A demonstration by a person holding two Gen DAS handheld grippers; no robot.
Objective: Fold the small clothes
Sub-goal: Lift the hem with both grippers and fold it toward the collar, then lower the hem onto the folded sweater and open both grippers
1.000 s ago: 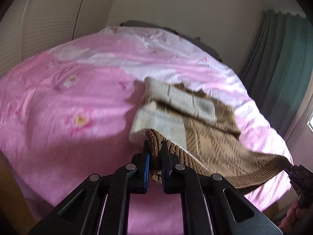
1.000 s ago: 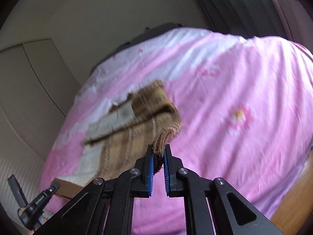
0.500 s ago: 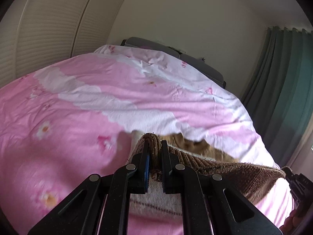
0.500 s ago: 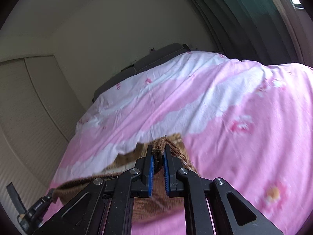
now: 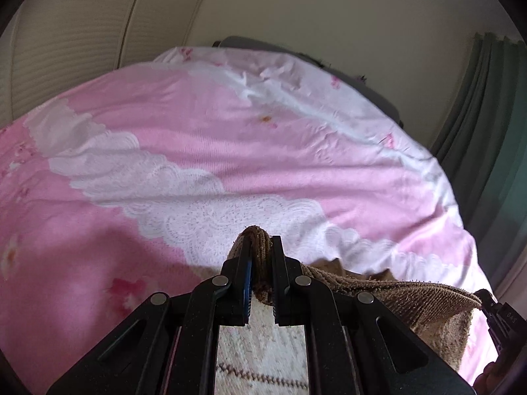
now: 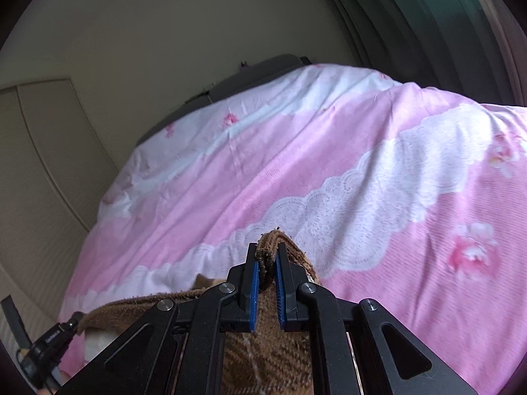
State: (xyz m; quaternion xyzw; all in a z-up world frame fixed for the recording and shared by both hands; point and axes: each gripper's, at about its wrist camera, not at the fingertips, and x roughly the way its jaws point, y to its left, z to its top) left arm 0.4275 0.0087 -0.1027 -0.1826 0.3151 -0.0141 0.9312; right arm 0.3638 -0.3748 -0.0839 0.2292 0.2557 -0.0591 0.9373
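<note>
At the left side, the left gripper (image 5: 260, 256) has its fingers (image 5: 244, 263) pinched narrow on a corner of the brown knitted garment (image 5: 411, 293), a tuft of ribbed hem poking up between the blue pads. From there the hem runs taut to the right, lifted just above the bed (image 5: 230, 151), and ends at the right gripper (image 5: 494, 312), seen only as a dark tip at the frame's edge. Below the left fingers a cream panel of the knit with a brown zigzag line hangs down.

The bed carries a pink cover with white lace-pattern bands and pale flowers. Behind it stand a cream wall, a louvred wardrobe door (image 5: 66, 42) on the left and a green curtain (image 5: 487, 125) on the right.

Farther right, from the other wrist view, the right gripper (image 6: 266, 256) likewise clamps its fingers (image 6: 253, 276) tight on the opposite corner of the garment (image 6: 266, 358), brown checked knit draping beneath. The stretched hem leads leftward to the left gripper (image 6: 62, 329), small at the lower left edge. A dark headboard (image 6: 250, 72) sits at the bed's far end.
</note>
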